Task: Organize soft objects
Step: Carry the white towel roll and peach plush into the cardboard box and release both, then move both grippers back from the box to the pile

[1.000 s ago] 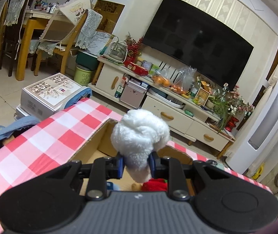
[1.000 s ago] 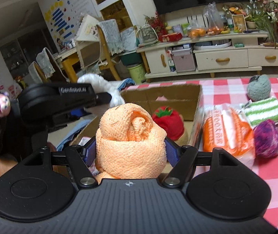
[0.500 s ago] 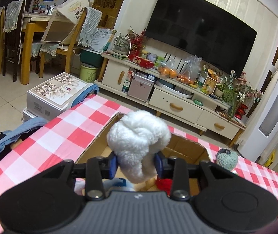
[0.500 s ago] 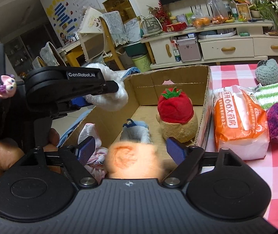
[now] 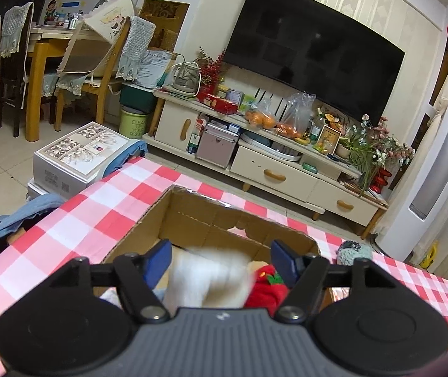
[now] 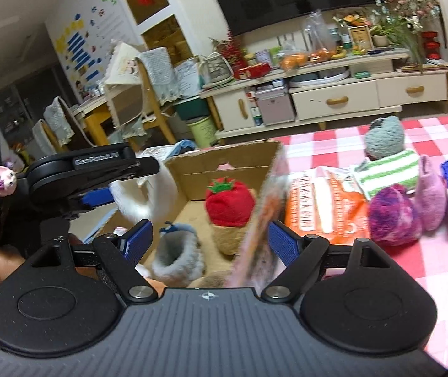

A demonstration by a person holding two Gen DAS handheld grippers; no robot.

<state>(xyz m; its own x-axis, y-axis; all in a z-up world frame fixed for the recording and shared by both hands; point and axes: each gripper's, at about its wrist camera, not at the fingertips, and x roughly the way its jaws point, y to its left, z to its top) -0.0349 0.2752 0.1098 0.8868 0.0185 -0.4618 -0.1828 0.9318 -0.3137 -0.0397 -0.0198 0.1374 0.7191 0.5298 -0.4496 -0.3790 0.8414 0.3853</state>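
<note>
Cardboard, brown and open-topped, forms the box that sits near the far left corner of the red-and-white checked table. Inside it already lie a red strawberry-shaped plush, a grey fluffy slipper-like item and some pale fabric at the near left wall.

The left claw has just been opening over the box, and a white fluffy bundle, motion-blurred, hangs between its spread jaws, apparently dropping free. The right claw stands wide apart above the box's right wall, gripping nothing.

Still outside the box, toward the table's right edge, lie an orange plastic-wrapped pack, a green-and-white striped knit, a grey knitted ball and a purple woolly ball. The job looks roughly half done.

A blurred pinkish streak crosses the right wrist view; I cannot tell what it is. The box floor nearest both cameras is hidden.
</note>
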